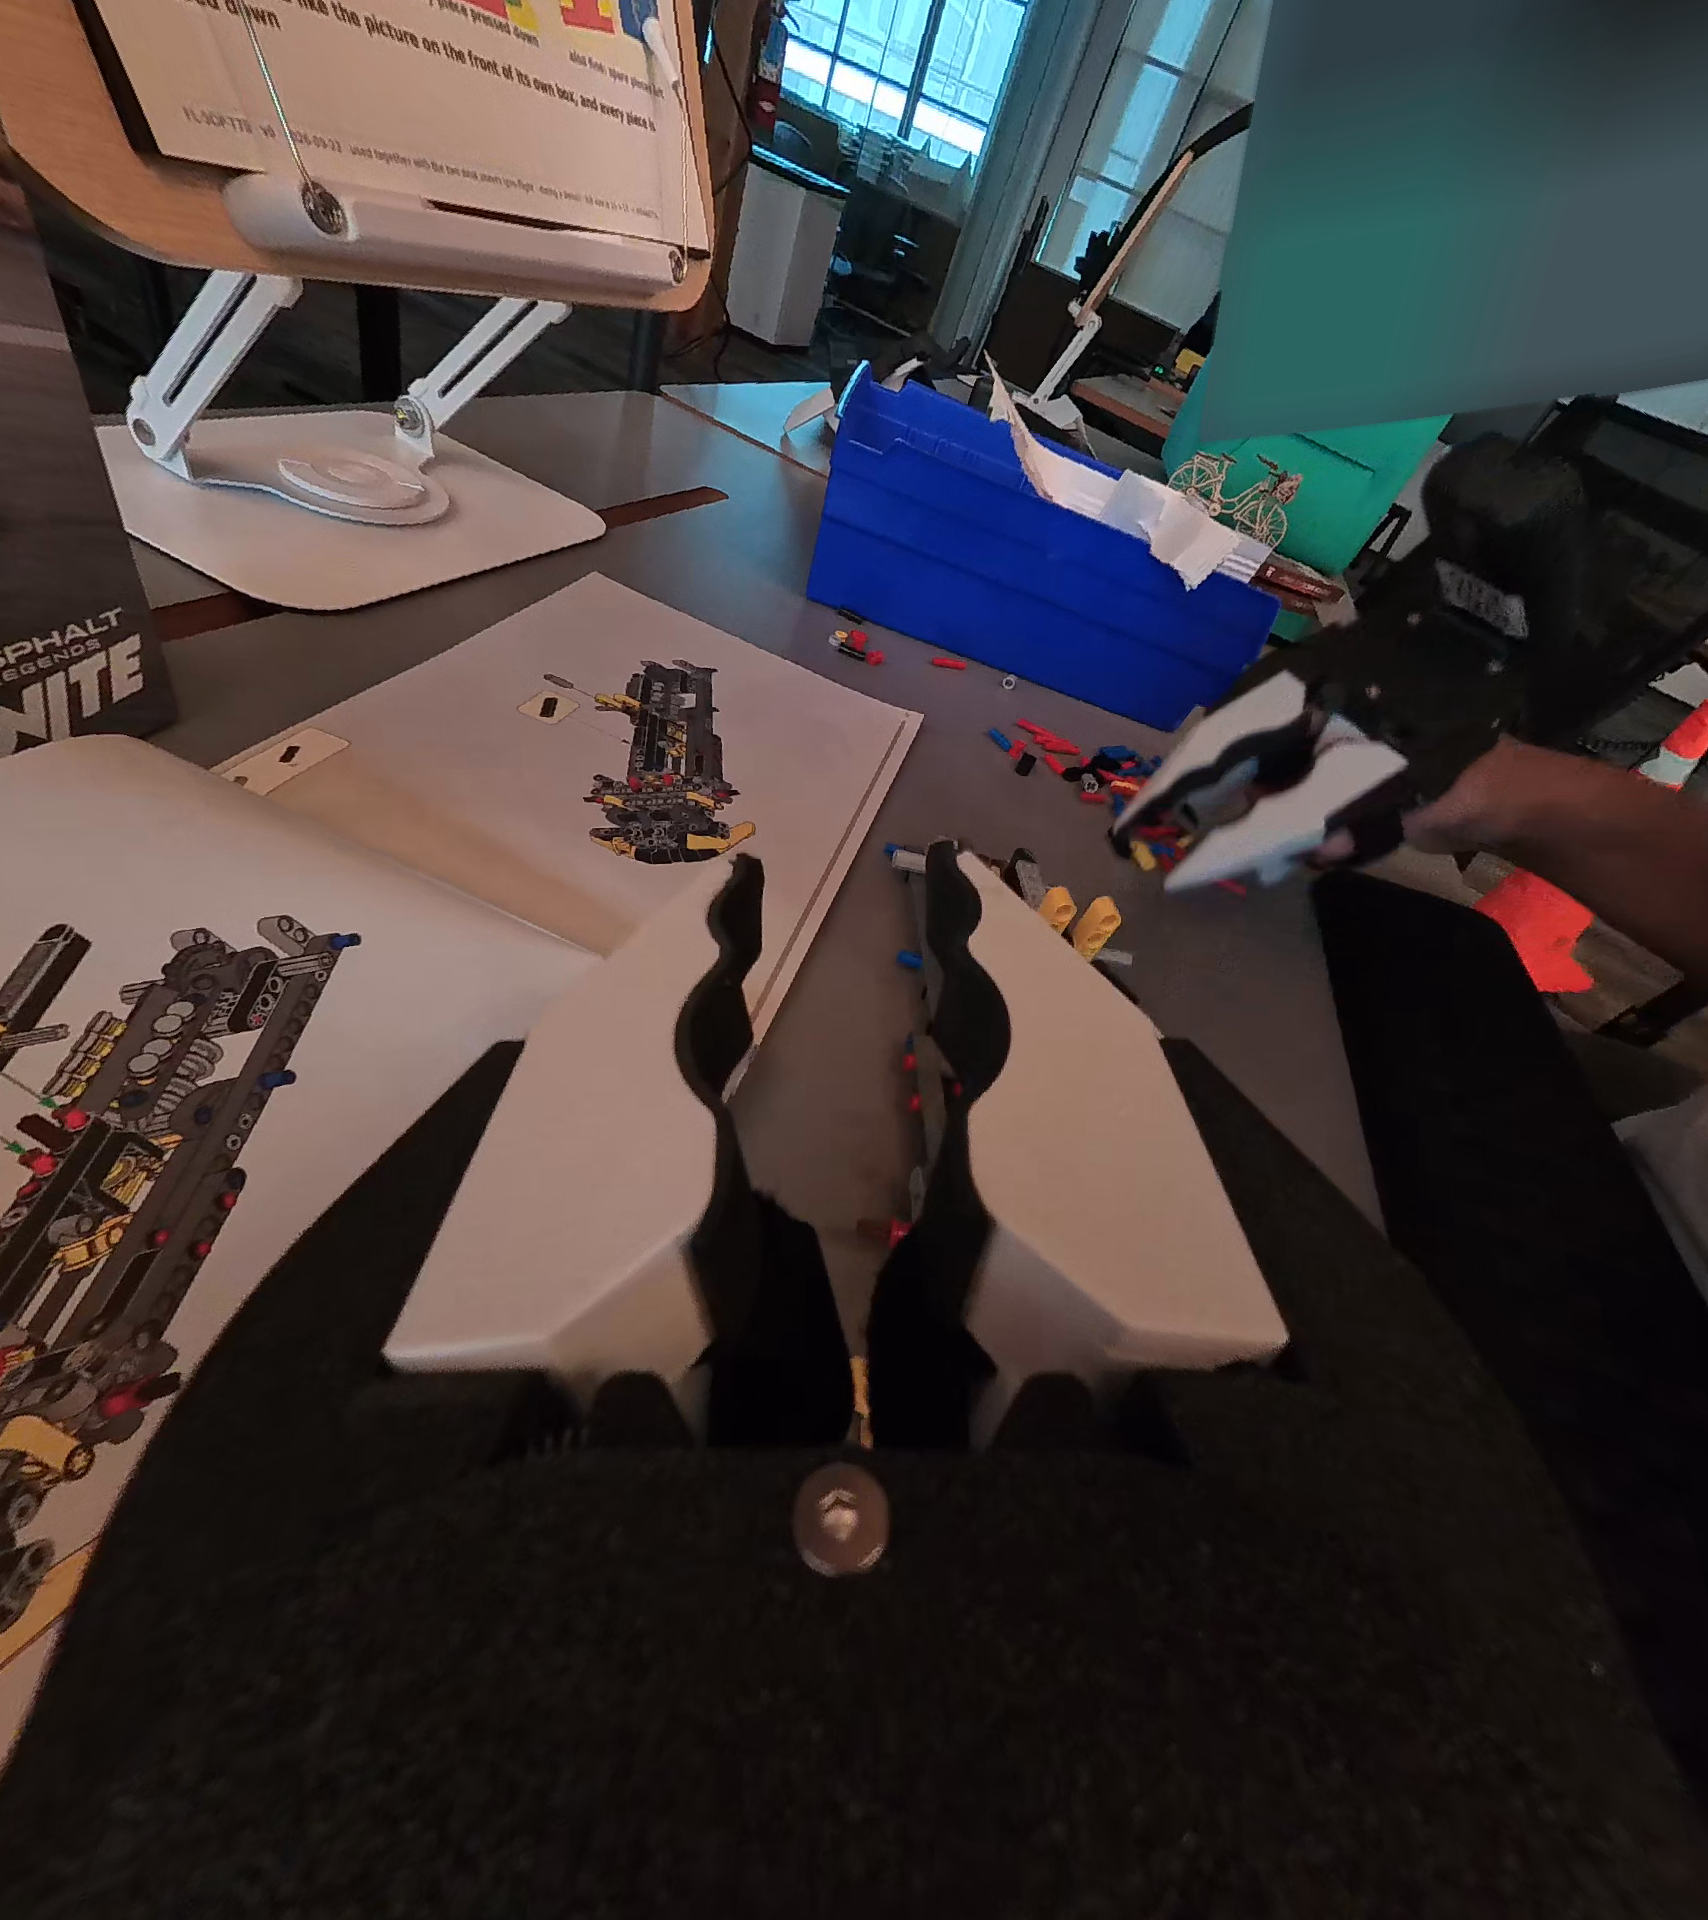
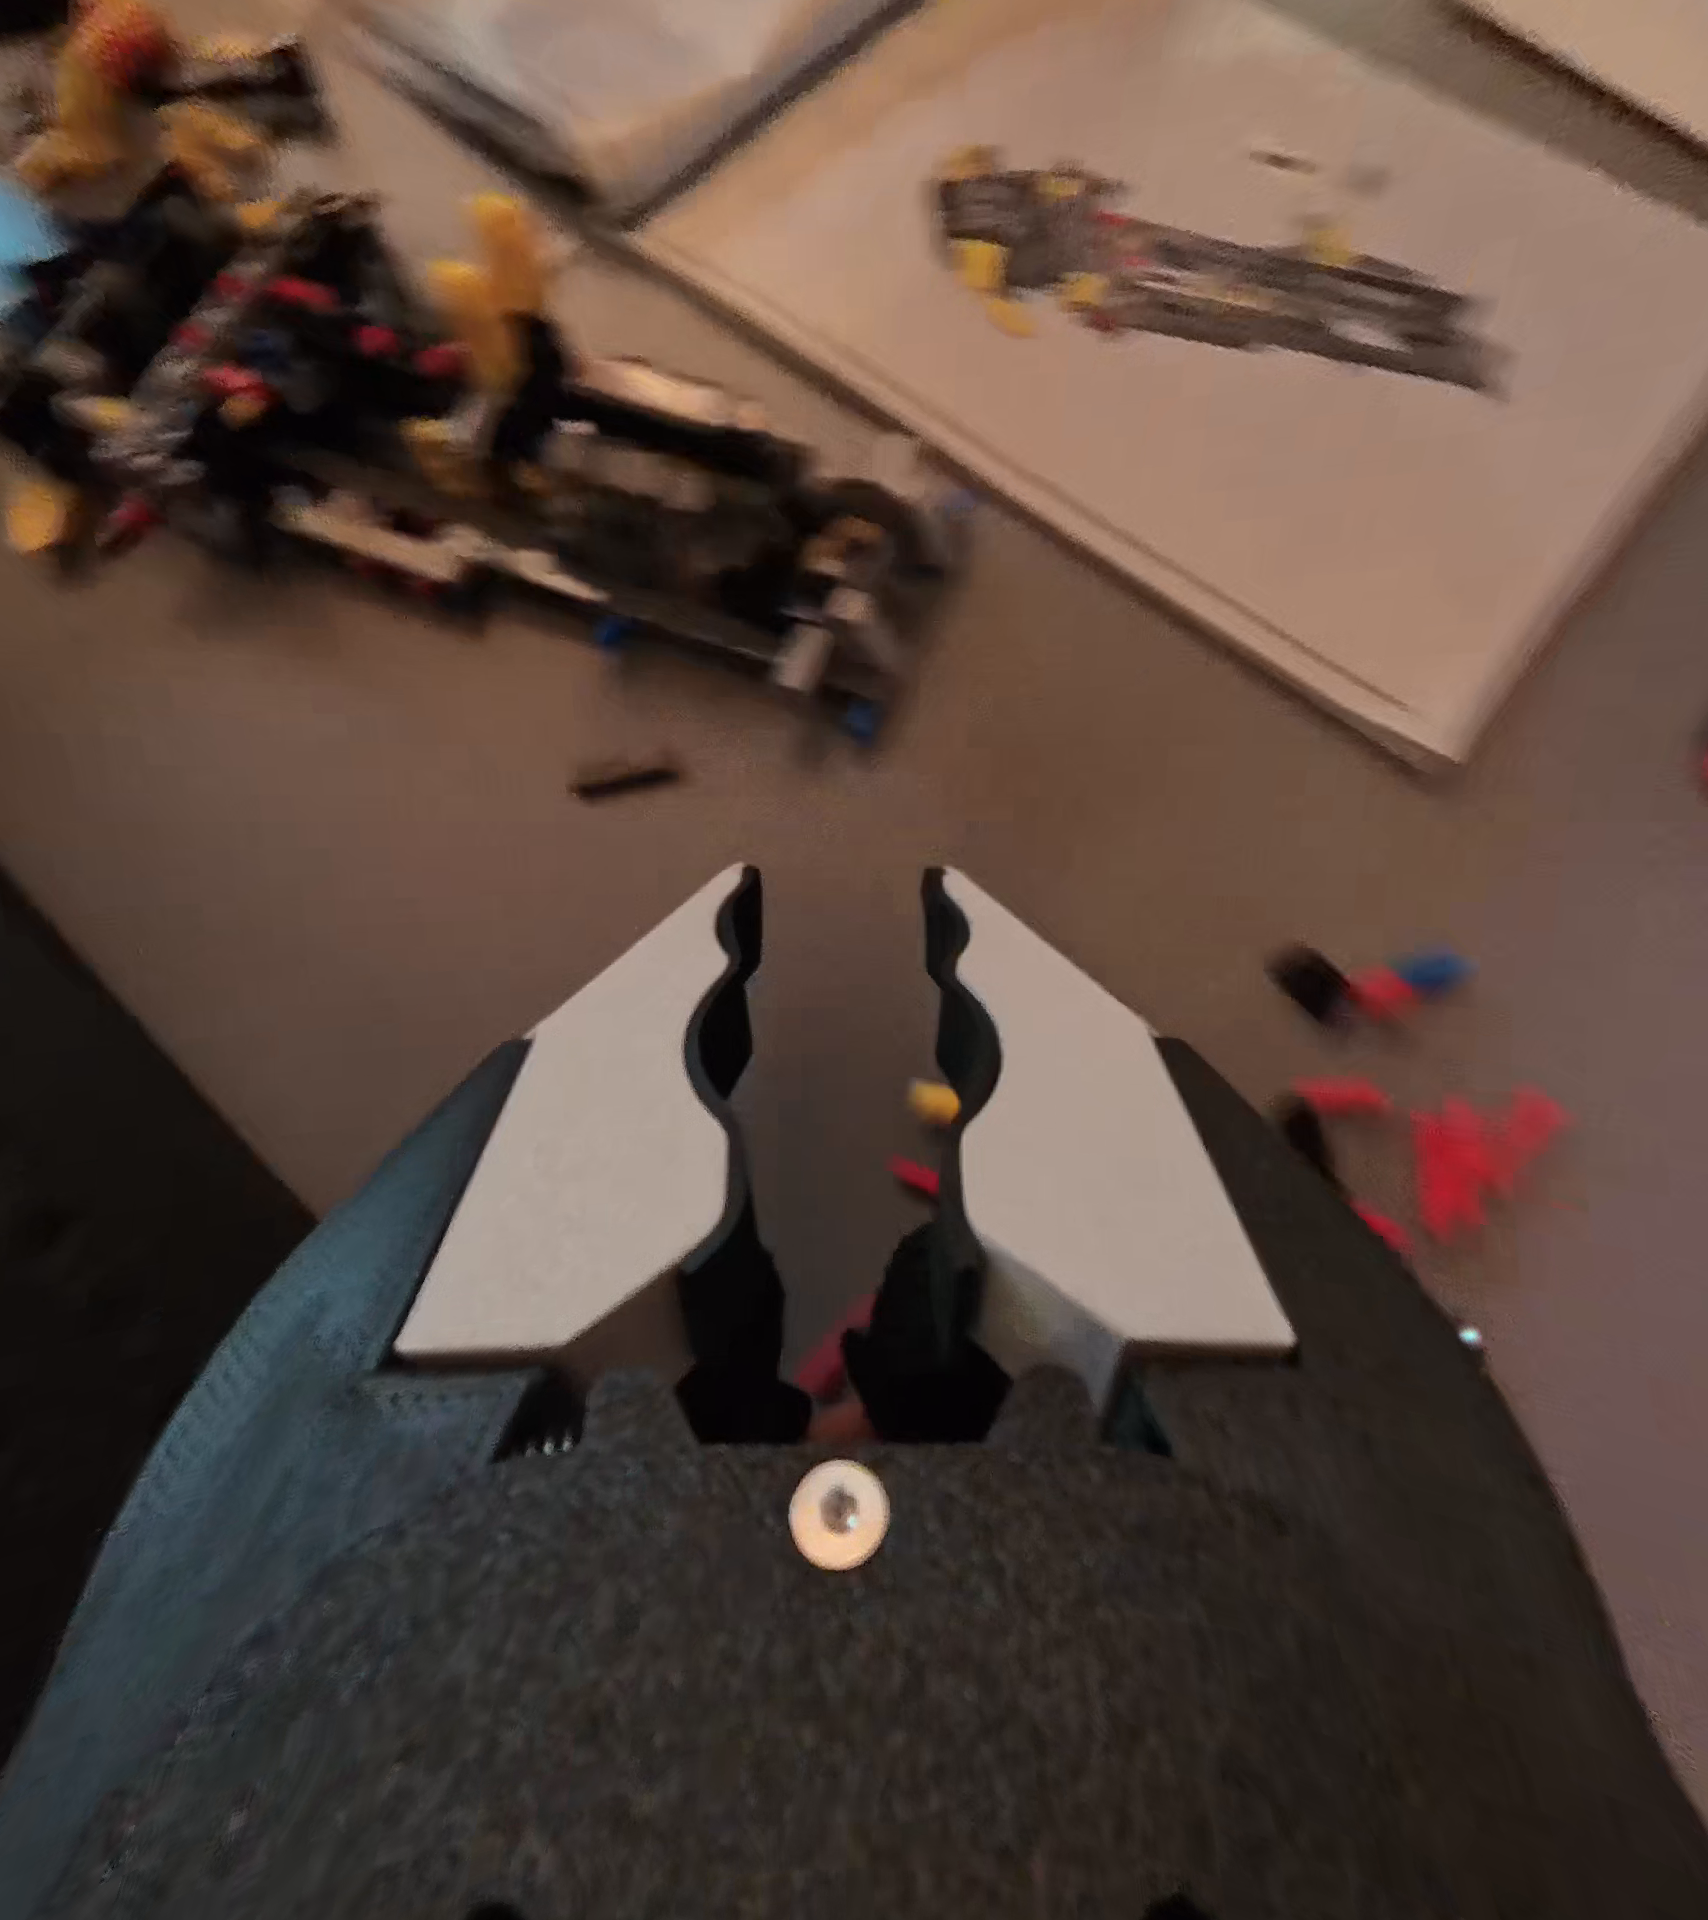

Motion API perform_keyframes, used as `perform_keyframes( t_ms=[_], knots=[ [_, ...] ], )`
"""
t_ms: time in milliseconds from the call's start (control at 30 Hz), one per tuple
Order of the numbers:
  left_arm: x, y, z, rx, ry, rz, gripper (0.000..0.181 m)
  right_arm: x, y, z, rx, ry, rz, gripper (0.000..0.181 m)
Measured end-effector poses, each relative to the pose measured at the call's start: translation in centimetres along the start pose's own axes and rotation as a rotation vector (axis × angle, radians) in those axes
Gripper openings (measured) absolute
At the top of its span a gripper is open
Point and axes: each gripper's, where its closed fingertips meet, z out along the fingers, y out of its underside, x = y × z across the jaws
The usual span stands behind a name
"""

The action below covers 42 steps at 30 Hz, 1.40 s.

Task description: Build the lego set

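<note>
The partly built Lego model (image 2: 414, 436), black with yellow and red parts, lies on the grey table left of the open instruction booklet (image 2: 1245, 416). My right gripper (image 2: 839, 873) is open and empty, hovering over bare table between the model and the loose red, blue and black pieces (image 2: 1473, 1143). A small black piece (image 2: 621, 779) lies just ahead of it. My left gripper (image 1: 842, 862) is open and empty above the booklet's (image 1: 621, 727) right edge. The model's yellow parts (image 1: 1078, 914) show behind its right finger. The right gripper (image 1: 1245, 800) also shows there, over the loose pieces (image 1: 1089, 758).
A blue bin (image 1: 985, 561) with torn paper stands at the back. A white stand (image 1: 362, 488) holding a printed sheet is at the back left, and a dark box (image 1: 19, 623) is at the far left. A person's arm (image 1: 1608, 831) and orange cones (image 1: 1536, 935) are at right. One gripper's finger ends stand about 25 cm off the other's. The small black piece (image 2: 621, 779) lies some 6 cm from my right tips, 20 cm from my left tips.
</note>
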Motion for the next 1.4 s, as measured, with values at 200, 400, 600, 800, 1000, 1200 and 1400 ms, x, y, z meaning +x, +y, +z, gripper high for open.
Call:
perform_keyframes(
  t_ms=[200,400,600,800,1000,1200,1400],
  knots=[
    [0.2,0.5,0.6,-0.022,0.015,0.001,0.030,7.6,4.0,-3.0,-0.071,0.255,0.015,0.029],
    [0.2,0.7,0.6,-0.032,0.005,0.012,0.030,7.7,4.9,-1.8,-0.139,0.114,0.021,0.031],
    [0.0,0.8,0.7,-0.035,0.005,0.005,0.029,7.8,4.8,-2.0,-0.112,0.093,0.034,0.020],
    [0.2,1.1,1.0,-0.052,0.009,0.014,0.030,7.6,4.6,-2.0,-0.106,0.091,0.011,0.007],
    [0.2,1.0,0.8,-0.045,0.008,0.011,0.029,7.9,3.3,-2.3,-0.083,0.066,-0.004,0.012],
    [0.3,1.1,0.7,-0.051,0.005,0.022,0.030,7.5,4.4,-1.4,-0.148,-0.012,-0.022,0.012],
    [0.4,1.0,0.7,-0.046,0.012,0.018,0.029,7.2,4.4,-1.2,-0.125,-0.060,0.033,0.009]
  ],
)
